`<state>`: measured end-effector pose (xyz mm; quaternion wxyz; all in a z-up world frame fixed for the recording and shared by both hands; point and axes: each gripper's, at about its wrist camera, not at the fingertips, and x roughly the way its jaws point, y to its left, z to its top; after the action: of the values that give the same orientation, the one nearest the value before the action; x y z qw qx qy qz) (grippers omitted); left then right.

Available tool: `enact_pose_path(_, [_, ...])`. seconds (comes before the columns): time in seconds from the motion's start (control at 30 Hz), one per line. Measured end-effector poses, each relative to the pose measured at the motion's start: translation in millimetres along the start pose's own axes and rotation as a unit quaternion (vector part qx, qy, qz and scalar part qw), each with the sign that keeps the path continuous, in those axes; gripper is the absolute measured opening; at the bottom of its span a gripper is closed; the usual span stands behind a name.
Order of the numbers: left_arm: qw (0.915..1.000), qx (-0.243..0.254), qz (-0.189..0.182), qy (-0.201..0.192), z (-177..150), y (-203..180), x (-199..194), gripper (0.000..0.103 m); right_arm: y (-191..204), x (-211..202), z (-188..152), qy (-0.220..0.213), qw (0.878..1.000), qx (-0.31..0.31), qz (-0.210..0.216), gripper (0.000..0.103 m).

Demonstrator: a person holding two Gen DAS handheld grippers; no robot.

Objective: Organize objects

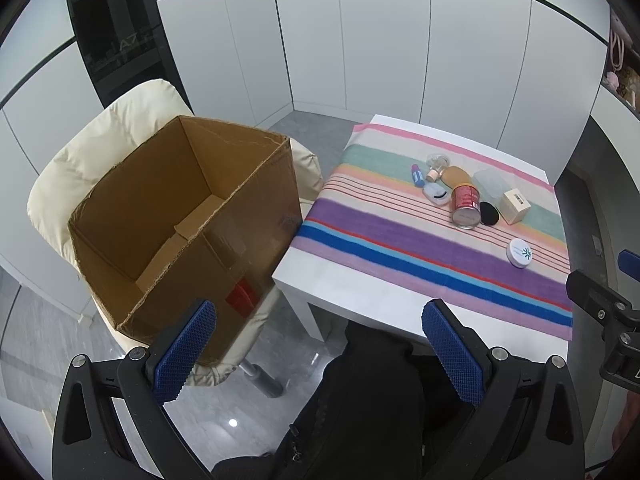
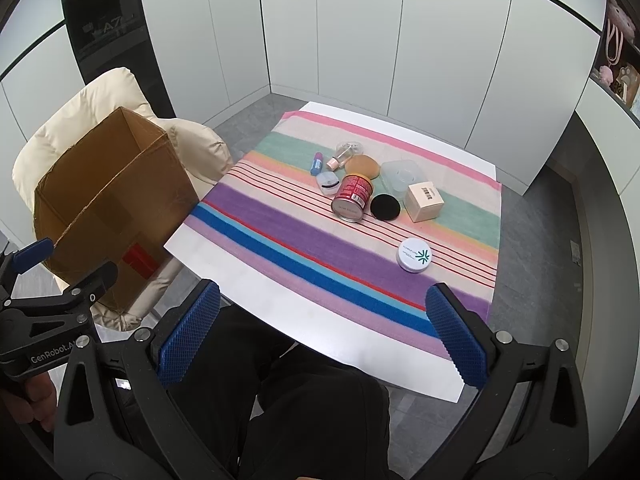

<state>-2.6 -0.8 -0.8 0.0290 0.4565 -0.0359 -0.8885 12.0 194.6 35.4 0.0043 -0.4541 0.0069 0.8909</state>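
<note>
**Both grippers wide, clutter untouched**

White table point(image 2: 256, 276) under striped cloth point(image 2: 304, 236), white panelled walls, grey floor. Open cardboard box point(image 1: 176, 216) on cream padded chair point(image 1: 76, 168). Red tin point(image 2: 352, 198) lying among small items mid-cloth; round white jar point(image 2: 414, 256) apart, nearer right gripper point(image 2: 323, 332). Left gripper point(image 1: 320, 348) spread wide, empty, well short of everything.

I'm looking into a home room: plain white wardrobe doors point(image 2: 360, 48), a grey tiled floor point(image 2: 532, 240), a cream padded chair point(image 1: 100, 152), soft toys on a shelf point(image 2: 618, 52).
</note>
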Motion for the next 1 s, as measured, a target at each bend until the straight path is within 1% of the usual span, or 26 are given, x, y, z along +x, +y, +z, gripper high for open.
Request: enact_pose_path(1.0, [1.0000,0.002,-0.001,0.002,-0.9,-1.7,1.8,0.103,1.3,-0.1,0.2,0.000,1.000,0.001,-0.002,0.103])
